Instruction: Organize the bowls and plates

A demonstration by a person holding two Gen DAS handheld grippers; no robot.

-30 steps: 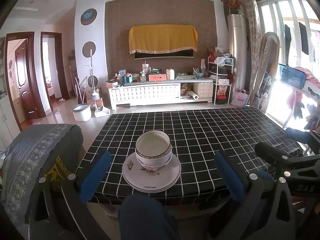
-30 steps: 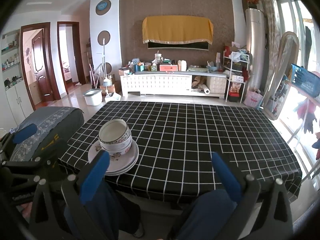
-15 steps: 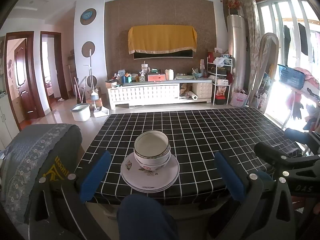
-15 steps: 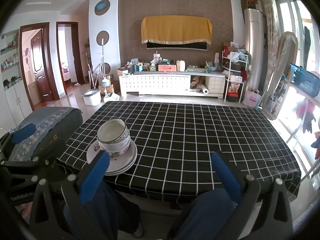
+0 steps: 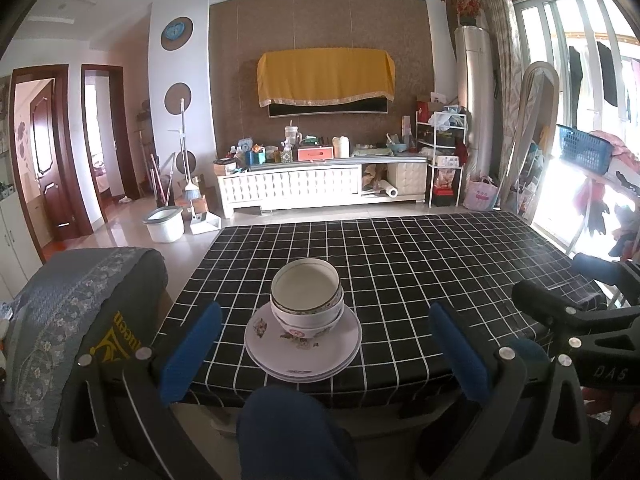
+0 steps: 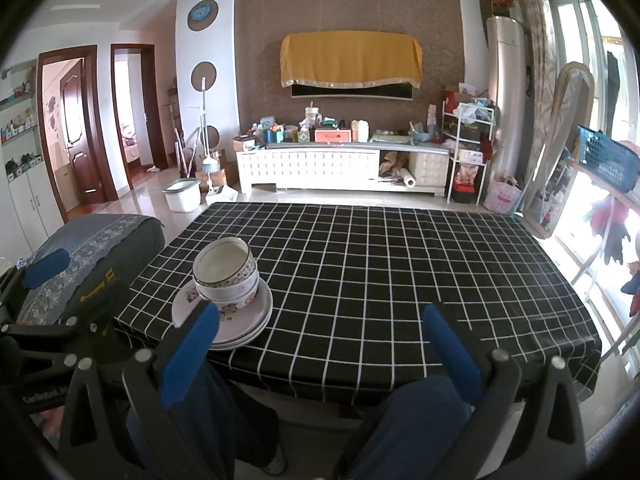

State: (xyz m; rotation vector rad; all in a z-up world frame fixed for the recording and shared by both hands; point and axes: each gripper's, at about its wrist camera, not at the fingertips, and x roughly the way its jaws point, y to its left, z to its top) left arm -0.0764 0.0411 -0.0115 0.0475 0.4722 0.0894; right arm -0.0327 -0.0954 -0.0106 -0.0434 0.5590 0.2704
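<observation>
A stack of white floral bowls (image 5: pixel 307 300) sits on a stack of white floral plates (image 5: pixel 303 348) near the front left edge of the black checked table (image 5: pixel 420 264). The same bowls (image 6: pixel 226 276) and plates (image 6: pixel 240 320) show in the right wrist view. My left gripper (image 5: pixel 326 344) is open and empty, held just short of the table edge, in line with the stack. My right gripper (image 6: pixel 320 346) is open and empty, to the right of the stack, short of the table edge.
A grey covered chair (image 5: pixel 76 304) stands left of the table. The person's knees (image 5: pixel 288 424) are under the front edge. A white TV cabinet (image 5: pixel 304 188) stands at the far wall. A blue basket (image 5: pixel 584 154) and windows are at the right.
Both grippers have shifted only slightly; the stack sits a touch further left in both views. Nothing was gripped or let go.
</observation>
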